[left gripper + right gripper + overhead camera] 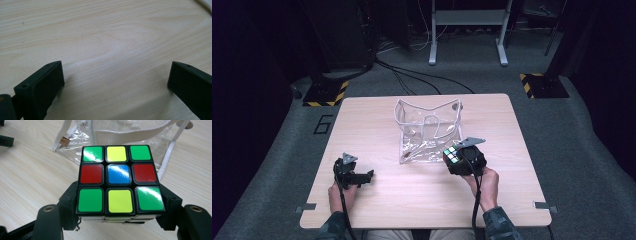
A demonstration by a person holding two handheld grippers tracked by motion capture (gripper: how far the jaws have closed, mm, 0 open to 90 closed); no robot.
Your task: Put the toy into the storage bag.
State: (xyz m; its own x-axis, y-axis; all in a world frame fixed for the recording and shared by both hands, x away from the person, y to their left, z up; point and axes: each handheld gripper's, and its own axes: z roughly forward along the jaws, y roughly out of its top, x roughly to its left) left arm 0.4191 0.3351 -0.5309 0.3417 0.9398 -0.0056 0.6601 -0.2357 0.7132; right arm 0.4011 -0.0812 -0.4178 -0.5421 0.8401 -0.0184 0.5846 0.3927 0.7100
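A puzzle cube (pixel 118 181) with green, yellow, red and blue stickers sits between the jaws of my right gripper (pixel 120 202), which is shut on it and holds it above the table. In the high view the cube (pixel 452 155) and the right gripper (pixel 466 159) are just in front of a clear plastic bag (pixel 428 130) with white trim and handles. The bag (pixel 120 132) lies right behind the cube in the right gripper view. My left gripper (pixel 364 176) rests low at the table's front left, open, with bare wood between its jaws (pixel 115 77).
The wooden table (pixel 377 205) has metal brackets at its front corners. Behind it on the grey floor are cables, a white stand and yellow-black striped bases. The bag's small tag (pixel 64 141) lies on the wood at its near corner.
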